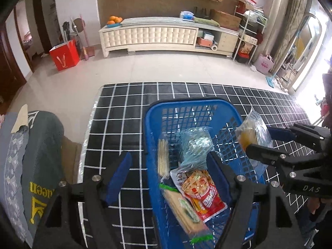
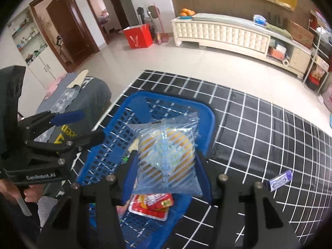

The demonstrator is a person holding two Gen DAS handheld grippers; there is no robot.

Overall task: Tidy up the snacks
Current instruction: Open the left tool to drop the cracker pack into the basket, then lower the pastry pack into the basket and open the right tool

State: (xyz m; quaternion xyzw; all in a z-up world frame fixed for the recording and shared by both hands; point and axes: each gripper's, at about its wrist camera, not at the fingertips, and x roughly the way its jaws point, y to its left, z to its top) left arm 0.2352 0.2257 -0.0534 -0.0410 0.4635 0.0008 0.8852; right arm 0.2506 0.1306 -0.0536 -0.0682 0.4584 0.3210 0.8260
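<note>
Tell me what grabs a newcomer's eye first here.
The blue plastic mesh basket on the black grid-patterned mat, already holding a red snack packet. Above its right rim, the right gripper pinches a clear striped bag of yellow cakes. A small purple gum pack lies alone on the mat.

We see a blue basket [image 1: 151, 124] of glossy perforated plastic on a black grid-lined mat [image 1: 116, 112] whose sheen catches the light. The snack bag [image 2: 166, 155] is clear, crinkled film with pale stripes, and the red packet [image 1: 204, 195] below is shiny foil-like wrap. The grippers' frames look matt black plastic with bright metal screws [image 1: 97, 177], their jaws faced with matt blue pads [image 1: 119, 176].
</note>
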